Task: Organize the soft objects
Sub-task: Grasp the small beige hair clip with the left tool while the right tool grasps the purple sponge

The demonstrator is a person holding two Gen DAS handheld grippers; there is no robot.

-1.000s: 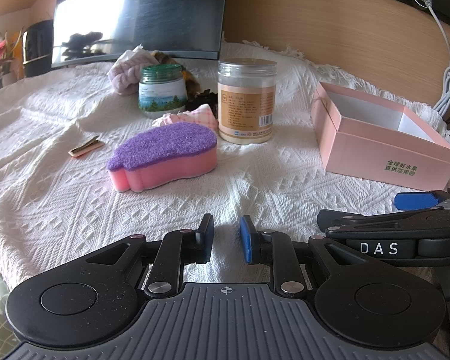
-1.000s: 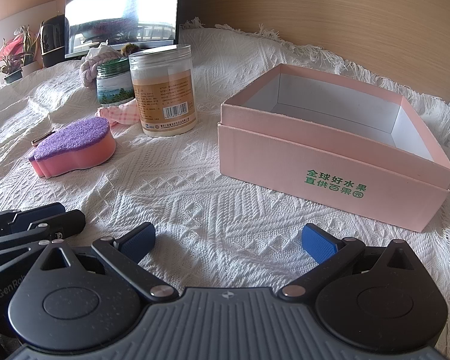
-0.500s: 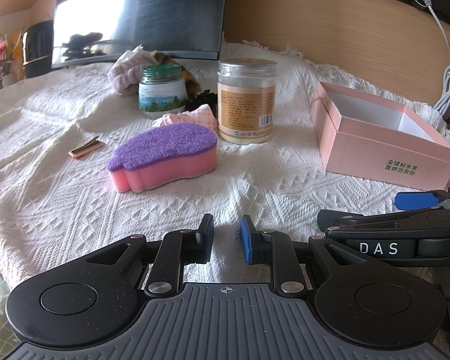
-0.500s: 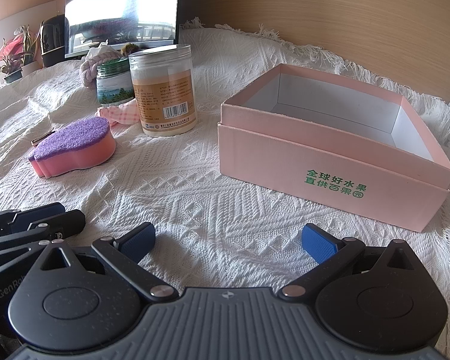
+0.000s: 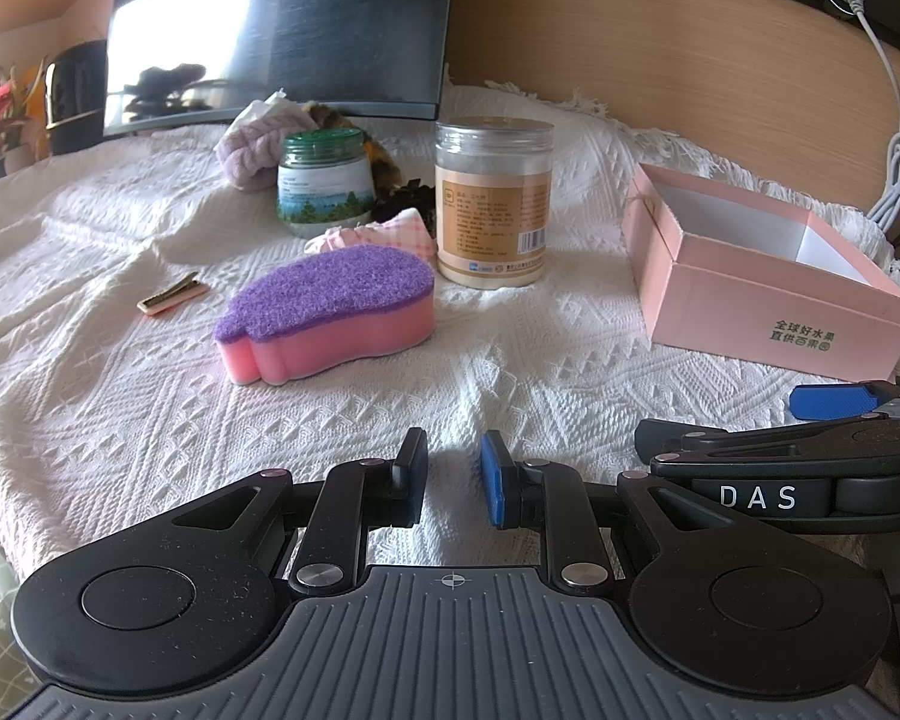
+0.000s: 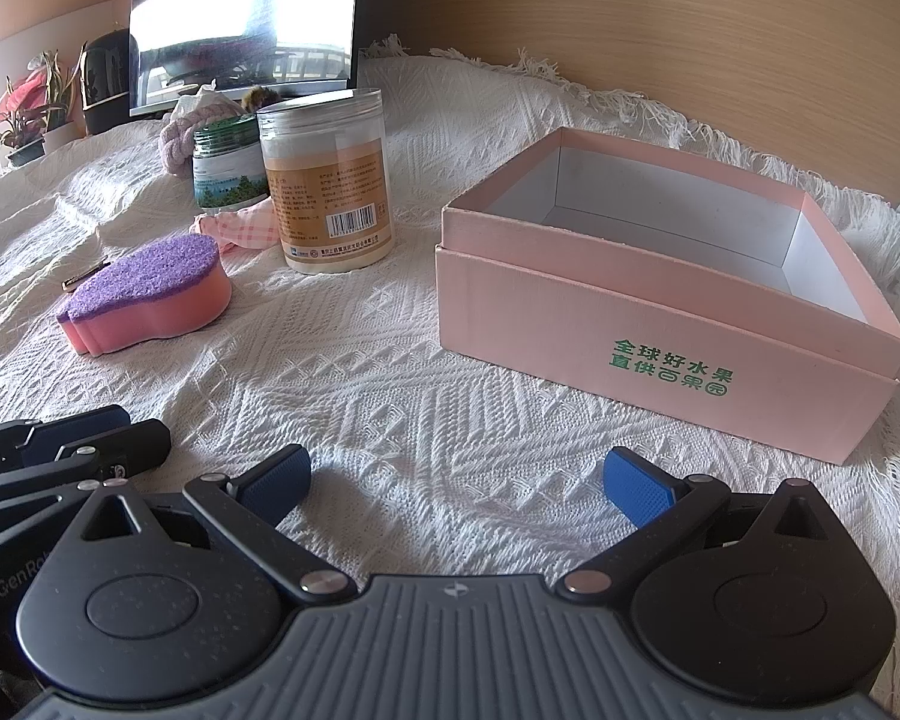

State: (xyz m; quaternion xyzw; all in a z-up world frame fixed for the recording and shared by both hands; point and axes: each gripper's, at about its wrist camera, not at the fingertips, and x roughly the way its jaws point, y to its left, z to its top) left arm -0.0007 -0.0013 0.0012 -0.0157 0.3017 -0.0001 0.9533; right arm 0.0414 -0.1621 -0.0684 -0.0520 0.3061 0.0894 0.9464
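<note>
White cloth: sponge lies well beyond left gripper

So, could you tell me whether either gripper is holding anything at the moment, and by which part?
Nothing is held: the left gripper and the right gripper have only cloth between their pads.

surface: white woven cloth | on it: sponge; two jars; pink box; hair clip
</note>
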